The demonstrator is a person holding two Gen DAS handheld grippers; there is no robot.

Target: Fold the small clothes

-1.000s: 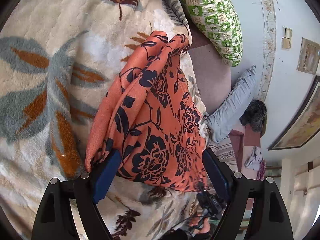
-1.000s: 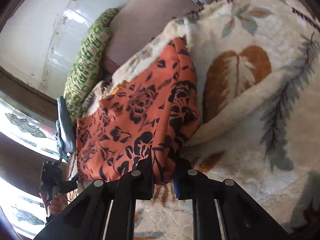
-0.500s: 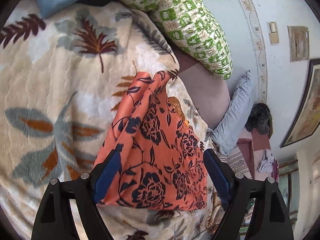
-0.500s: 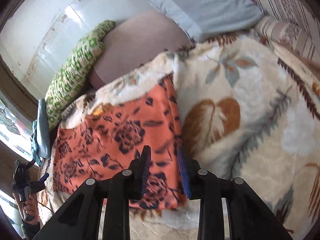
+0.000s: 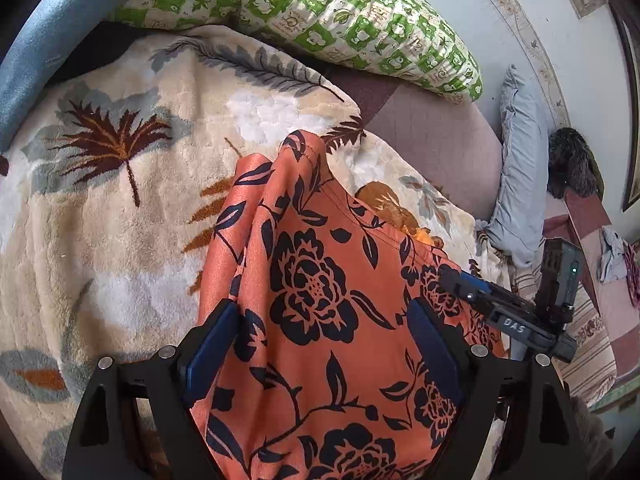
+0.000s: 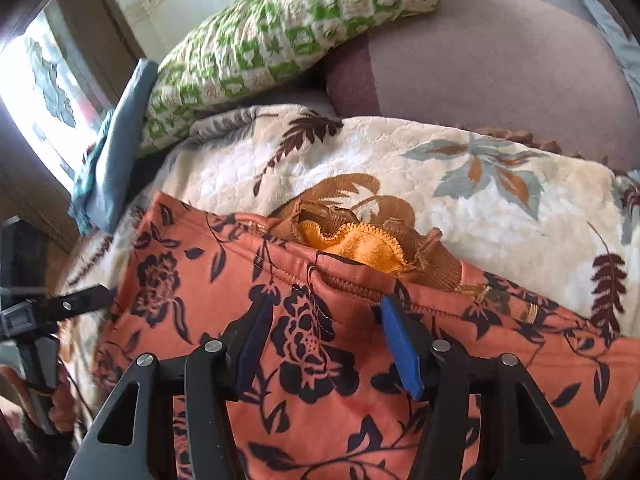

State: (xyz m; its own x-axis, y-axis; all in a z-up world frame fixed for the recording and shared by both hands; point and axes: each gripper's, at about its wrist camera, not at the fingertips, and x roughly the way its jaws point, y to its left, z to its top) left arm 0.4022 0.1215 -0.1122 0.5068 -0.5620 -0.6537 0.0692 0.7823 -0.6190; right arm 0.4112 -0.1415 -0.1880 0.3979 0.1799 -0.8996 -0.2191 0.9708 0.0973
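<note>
An orange garment with black flowers [image 5: 320,288] lies folded on a cream leaf-print blanket [image 5: 120,208]. It also shows in the right wrist view [image 6: 328,344]. My left gripper [image 5: 324,344] is open, its blue pads either side of the cloth, not pinching it. My right gripper [image 6: 324,340] is open above the garment's seamed edge. A brown and yellow knit piece [image 6: 360,240] peeks out from behind the garment. The right gripper shows in the left wrist view [image 5: 504,312] at the garment's right edge.
A green and white checked pillow [image 5: 320,12] lies at the back. A mauve sheet [image 6: 480,68] covers the bed beyond the blanket. A grey-blue pillow [image 5: 520,176] lies at the right, blue cloth [image 6: 116,152] by the window.
My right gripper has opened and let go of the garment, which now lies flat and folded. Both grippers have moved closer over it. The left stayed open.
</note>
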